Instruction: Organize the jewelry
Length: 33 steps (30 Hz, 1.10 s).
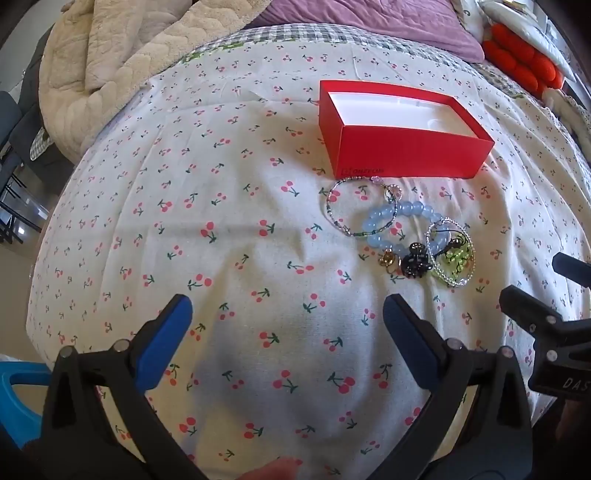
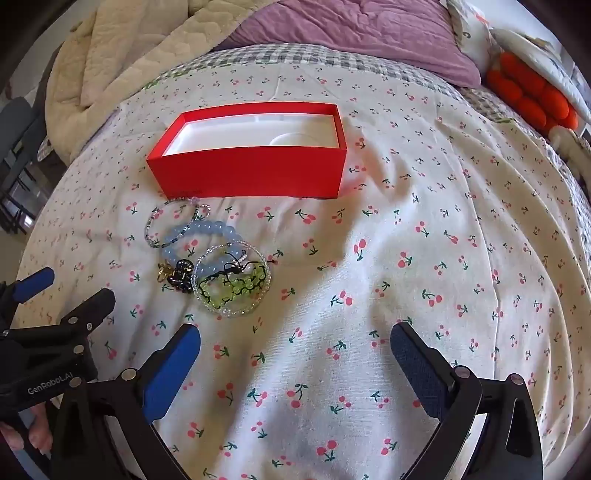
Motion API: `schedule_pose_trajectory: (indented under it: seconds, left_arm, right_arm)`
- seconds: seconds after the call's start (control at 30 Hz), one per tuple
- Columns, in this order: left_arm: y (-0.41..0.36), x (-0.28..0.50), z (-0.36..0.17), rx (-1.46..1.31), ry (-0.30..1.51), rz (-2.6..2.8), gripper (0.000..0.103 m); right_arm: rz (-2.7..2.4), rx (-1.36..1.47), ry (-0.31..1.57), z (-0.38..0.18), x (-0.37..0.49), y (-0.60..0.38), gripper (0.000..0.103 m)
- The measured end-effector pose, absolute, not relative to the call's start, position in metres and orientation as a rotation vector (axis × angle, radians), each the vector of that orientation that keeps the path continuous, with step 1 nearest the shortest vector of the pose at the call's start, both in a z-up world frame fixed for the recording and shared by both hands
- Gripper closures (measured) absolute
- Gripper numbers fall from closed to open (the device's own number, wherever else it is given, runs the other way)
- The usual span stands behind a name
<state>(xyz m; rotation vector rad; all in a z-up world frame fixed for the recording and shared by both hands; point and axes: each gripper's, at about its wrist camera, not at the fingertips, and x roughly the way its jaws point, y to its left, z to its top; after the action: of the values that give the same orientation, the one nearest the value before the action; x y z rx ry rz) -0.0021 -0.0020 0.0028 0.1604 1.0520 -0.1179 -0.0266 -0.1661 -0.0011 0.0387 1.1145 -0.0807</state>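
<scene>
An open red box [image 1: 406,155] [image 2: 251,173] with a white inside stands on the cherry-print sheet. Just in front of it lies a small pile of jewelry: a thin beaded bracelet [image 1: 345,208] [image 2: 170,223], a pale blue bead bracelet [image 1: 400,221] [image 2: 210,230], a clear bead bracelet [image 1: 452,258] [image 2: 255,304] around a green charm [image 2: 225,290], a black clip [image 1: 415,261] [image 2: 181,277] and a gold piece [image 1: 388,260] [image 2: 163,273]. My left gripper [image 1: 287,306] [image 2: 70,288] hangs open, near and left of the pile. My right gripper [image 2: 295,334] [image 1: 541,284] hangs open, near and right of it. Neither holds anything.
The bed's sheet [image 2: 406,258] is wrinkled. A beige quilt [image 1: 110,66] is heaped at the far left, a purple blanket [image 2: 351,33] lies at the back and an orange cushion [image 2: 532,96] sits at the far right. A blue plastic object [image 1: 18,391] shows at the lower left.
</scene>
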Motion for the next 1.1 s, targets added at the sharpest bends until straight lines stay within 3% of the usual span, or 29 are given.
schedule_pose_trajectory:
  seconds: [1.1]
  left_arm:
    - [-0.006,-0.001,-0.004,0.179,1.08,-0.117,0.0]
  right_arm:
    - [-0.077,0.032,1.113,-0.002,-0.026,-0.163,0.0]
